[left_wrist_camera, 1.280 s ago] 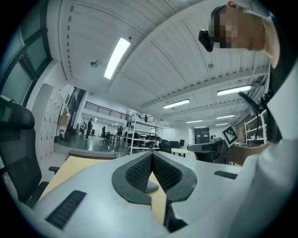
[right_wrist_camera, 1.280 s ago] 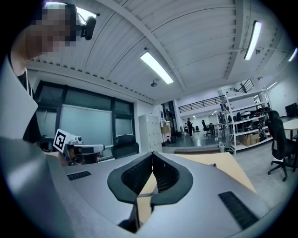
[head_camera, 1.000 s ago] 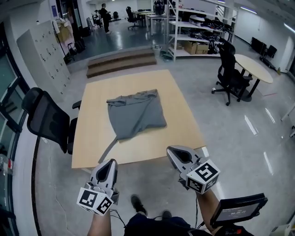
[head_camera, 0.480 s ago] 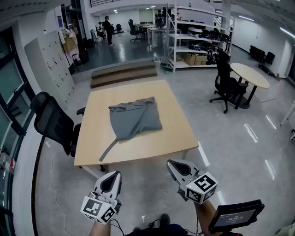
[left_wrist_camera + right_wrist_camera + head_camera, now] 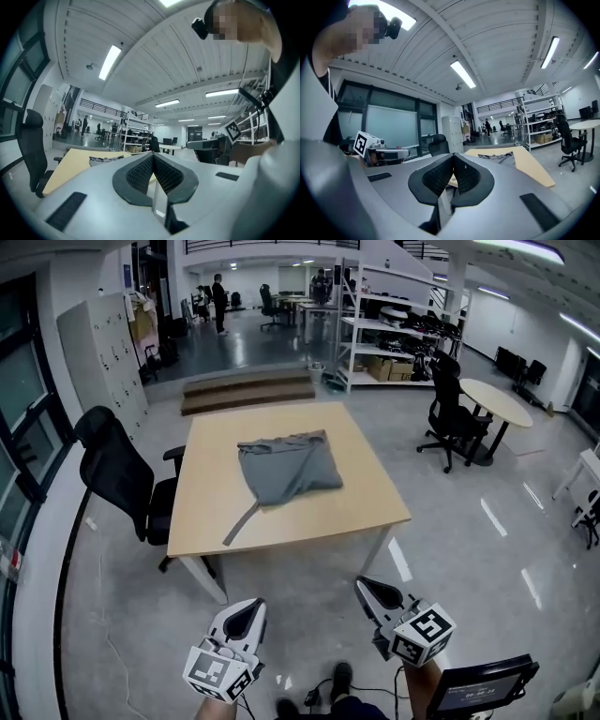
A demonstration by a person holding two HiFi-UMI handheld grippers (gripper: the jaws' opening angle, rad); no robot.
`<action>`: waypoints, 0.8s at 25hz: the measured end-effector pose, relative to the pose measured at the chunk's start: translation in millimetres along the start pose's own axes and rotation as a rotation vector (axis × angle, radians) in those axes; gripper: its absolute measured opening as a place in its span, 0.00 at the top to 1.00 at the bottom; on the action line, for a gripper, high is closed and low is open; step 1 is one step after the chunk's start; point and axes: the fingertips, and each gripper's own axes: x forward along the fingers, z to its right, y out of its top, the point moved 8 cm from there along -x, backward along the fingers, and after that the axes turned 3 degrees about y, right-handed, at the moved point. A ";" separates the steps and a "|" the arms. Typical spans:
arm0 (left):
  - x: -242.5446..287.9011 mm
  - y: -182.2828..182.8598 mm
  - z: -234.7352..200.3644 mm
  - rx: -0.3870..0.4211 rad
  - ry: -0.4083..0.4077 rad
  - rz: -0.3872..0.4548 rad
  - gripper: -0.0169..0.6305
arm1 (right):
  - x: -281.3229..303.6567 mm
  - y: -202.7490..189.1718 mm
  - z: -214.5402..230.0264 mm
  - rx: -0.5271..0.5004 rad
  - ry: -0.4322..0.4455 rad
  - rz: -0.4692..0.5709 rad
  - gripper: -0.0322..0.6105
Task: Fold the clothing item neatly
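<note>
A grey garment [image 5: 284, 469] lies crumpled on the wooden table [image 5: 216, 512], a long strap of it trailing toward the near left edge. In the left gripper view the garment [image 5: 107, 160] shows as a low heap on the table; in the right gripper view the garment [image 5: 498, 155] lies flat on the tabletop. My left gripper [image 5: 247, 615] and right gripper [image 5: 373, 591] hang low over the floor, well short of the table, both shut with nothing between the jaws. The left gripper [image 5: 153, 156] and right gripper [image 5: 453, 157] point toward the table.
A black office chair [image 5: 117, 474] stands at the table's left side. Another black chair [image 5: 448, 412] and a round table [image 5: 496, 399] are at the right. Metal shelving [image 5: 389, 324] and low steps [image 5: 248, 390] lie beyond. Grey lockers [image 5: 98, 352] line the left wall.
The person has stepped back from the table: it and the garment now sit farther off, with bare floor between the grippers and the table edge. Both grippers stay shut.
</note>
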 end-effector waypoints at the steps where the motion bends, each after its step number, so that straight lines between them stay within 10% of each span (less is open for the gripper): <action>1: -9.0 -0.8 -0.4 -0.003 -0.007 0.001 0.97 | -3.1 -1.4 -10.5 0.001 -0.006 -0.004 0.94; 20: -59.6 -6.4 114.1 -0.020 -0.031 0.014 0.97 | -126.1 -13.0 -49.5 -0.021 0.019 0.048 0.94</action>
